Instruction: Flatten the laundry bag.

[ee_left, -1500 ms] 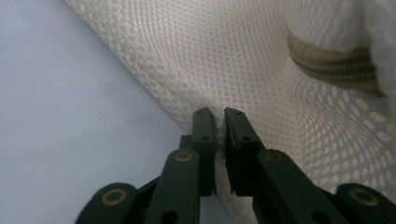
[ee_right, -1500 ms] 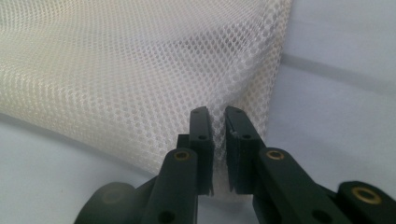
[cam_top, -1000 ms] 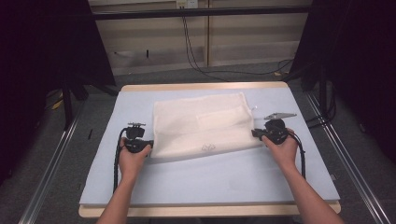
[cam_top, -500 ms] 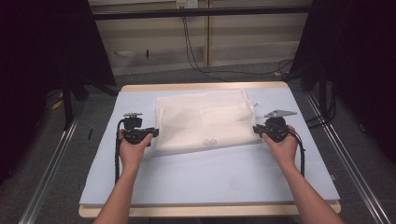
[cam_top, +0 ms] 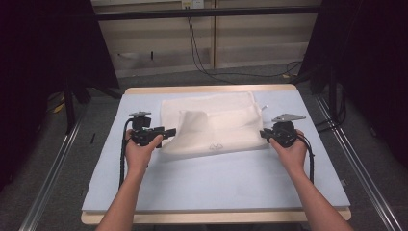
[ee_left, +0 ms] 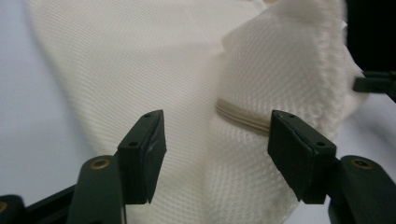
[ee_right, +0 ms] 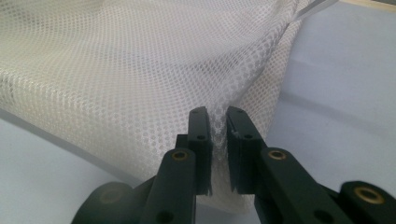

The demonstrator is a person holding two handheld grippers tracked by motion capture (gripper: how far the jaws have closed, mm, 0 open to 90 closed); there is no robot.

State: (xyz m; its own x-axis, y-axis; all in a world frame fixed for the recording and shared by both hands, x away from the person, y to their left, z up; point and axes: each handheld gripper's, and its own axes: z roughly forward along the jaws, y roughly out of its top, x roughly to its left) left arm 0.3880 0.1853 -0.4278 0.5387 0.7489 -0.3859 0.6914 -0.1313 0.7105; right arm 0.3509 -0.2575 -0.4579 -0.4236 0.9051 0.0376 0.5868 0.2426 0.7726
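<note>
A white mesh bag (cam_top: pixel 211 125) lies spread on the blue mat (cam_top: pixel 216 178), with a raised fold near its left middle. My left gripper (cam_top: pixel 167 131) hovers at the bag's left edge. Its jaws have just been opening and now stand wide apart in the left gripper view (ee_left: pixel 217 149), with the mesh (ee_left: pixel 261 70) and a beige seam lying beyond them, untouched by the pads. My right gripper (cam_top: pixel 262 134) is at the bag's right edge. In the right gripper view (ee_right: pixel 218 126) its jaws are shut on a pinch of the mesh (ee_right: pixel 116 70).
The mat covers a wooden table whose edge (cam_top: pixel 211 89) shows at the back. Black curtains hang on both sides, cables (cam_top: pixel 226 72) trail on the floor behind, and metal rails (cam_top: pixel 48 178) run along the floor beside the table.
My left gripper has opened and let go of the bag's left edge, rising slightly and shifting toward the far side. The mesh there has bunched into a raised fold. The right gripper has kept still.
</note>
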